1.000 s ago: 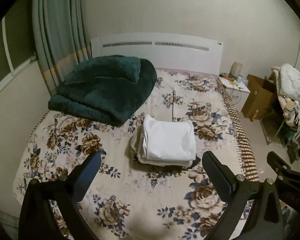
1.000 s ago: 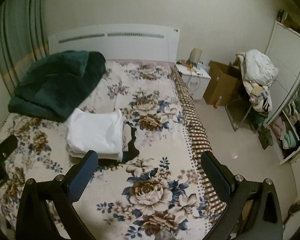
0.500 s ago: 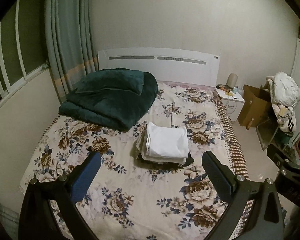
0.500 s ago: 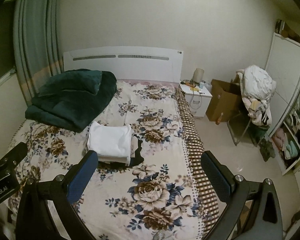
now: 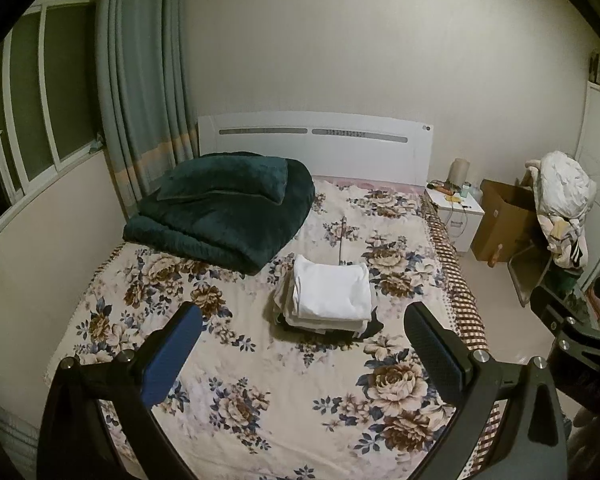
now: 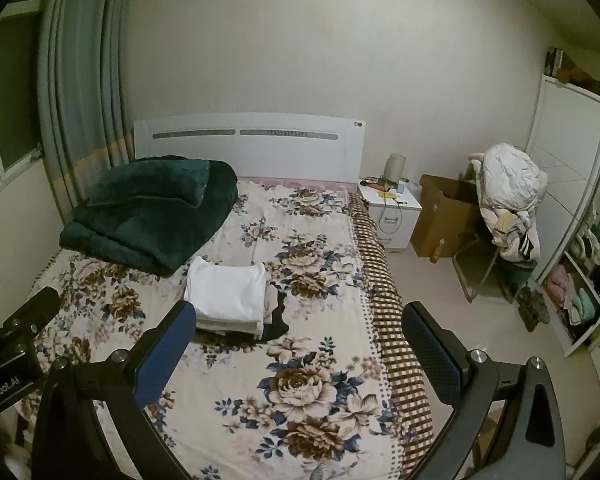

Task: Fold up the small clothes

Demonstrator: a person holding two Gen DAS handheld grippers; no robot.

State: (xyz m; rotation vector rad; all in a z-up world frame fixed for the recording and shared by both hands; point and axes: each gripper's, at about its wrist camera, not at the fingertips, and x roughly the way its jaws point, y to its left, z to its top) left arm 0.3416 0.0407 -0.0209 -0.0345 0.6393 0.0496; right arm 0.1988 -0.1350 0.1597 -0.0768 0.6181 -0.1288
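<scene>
A stack of folded clothes [image 5: 330, 294], white on top with a dark garment at the bottom, lies in the middle of the floral bed [image 5: 236, 364]. It also shows in the right wrist view [image 6: 230, 292]. My left gripper [image 5: 300, 348] is open and empty, held high above the foot of the bed, well short of the stack. My right gripper [image 6: 296, 348] is open and empty too, above the bed's right edge. The right gripper shows at the right edge of the left wrist view [image 5: 572, 336]; the left gripper shows at the left edge of the right wrist view [image 6: 12, 332].
A folded dark green blanket [image 5: 224, 216] lies at the head of the bed [image 6: 312, 360] by the white headboard [image 5: 316, 146]. Right of the bed stand a white nightstand [image 6: 392, 212], a cardboard box [image 6: 444, 216], a chair piled with laundry [image 6: 508, 196] and a wardrobe [image 6: 580, 240]. Curtains [image 5: 140, 80] hang at the left.
Both grippers have pulled back and up from the bed, so the stack looks smaller and farther away. Both stay open and empty. The stack has not moved.
</scene>
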